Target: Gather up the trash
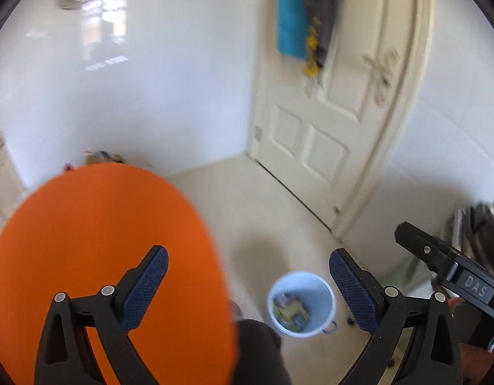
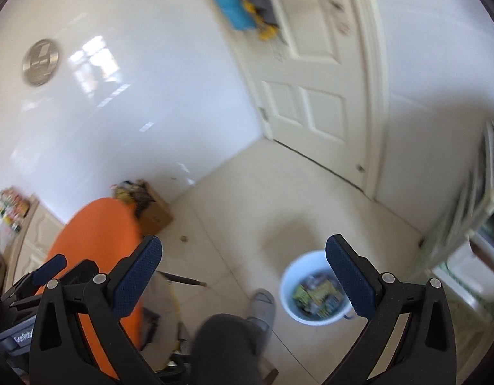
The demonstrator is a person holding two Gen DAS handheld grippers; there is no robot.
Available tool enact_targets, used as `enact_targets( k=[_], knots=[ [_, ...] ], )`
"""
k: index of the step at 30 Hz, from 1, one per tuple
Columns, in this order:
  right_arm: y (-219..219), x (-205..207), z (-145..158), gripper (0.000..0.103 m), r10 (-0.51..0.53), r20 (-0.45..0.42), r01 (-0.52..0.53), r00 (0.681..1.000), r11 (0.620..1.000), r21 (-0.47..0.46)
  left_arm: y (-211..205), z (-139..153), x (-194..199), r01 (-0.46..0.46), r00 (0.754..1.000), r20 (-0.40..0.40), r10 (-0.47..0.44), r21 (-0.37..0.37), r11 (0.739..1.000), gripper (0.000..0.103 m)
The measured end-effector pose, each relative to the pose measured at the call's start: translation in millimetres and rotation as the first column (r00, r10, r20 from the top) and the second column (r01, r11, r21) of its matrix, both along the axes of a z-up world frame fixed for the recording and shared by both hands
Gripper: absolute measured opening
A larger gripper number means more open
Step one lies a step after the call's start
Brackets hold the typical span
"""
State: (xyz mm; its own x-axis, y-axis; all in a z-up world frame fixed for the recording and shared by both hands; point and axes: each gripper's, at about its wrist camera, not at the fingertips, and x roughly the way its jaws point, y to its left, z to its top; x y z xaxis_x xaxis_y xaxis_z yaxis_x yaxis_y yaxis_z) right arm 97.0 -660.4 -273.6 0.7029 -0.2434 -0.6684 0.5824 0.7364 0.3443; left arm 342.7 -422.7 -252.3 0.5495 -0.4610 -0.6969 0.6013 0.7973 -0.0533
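Blue-padded fingers of the left tool (image 1: 248, 284) and right tool (image 2: 243, 277) stand spread wide, nothing between them. Below both, on the floor, sits the pale bucket (image 2: 290, 301) holding wrappers (image 2: 316, 293), nearer the right tool.

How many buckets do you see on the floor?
1: a pale blue plastic bucket holding colourful wrappers stands on the tiled floor, beside the person's grey shoe. Others may be hidden.

Two raised wrist views angled down, both sharing bucket (image 1: 300, 303) (image 2: 314, 288) and door (image 1: 327, 122) (image 2: 314, 73).
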Motion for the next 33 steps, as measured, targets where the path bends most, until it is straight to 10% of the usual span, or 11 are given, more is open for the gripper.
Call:
enact_targets(
  k=[16,28,33],
  knots=[
    [231.1,38.0,106.5,0.103,0.367,0.153,-0.314,0.917,0.905,-0.286,227.0,84.1,-192.9,-0.405,0.847,0.322,0.424,-0.127,0.906,0.102],
    [322.8,13.8,120.3,0.103,0.484,0.158,-0.393,0.861,0.829,-0.397,304.0,84.9,-344.0,-0.521,0.741,0.362,0.565,-0.221,0.825,0.102],
    [339.5,10.9,123.2,0.103,0.507,0.157,-0.405,0.847,0.809,-0.426,318.2,86.8,-349.0,-0.531,0.746,0.320,0.584,-0.245,0.811,0.102]
  ],
)
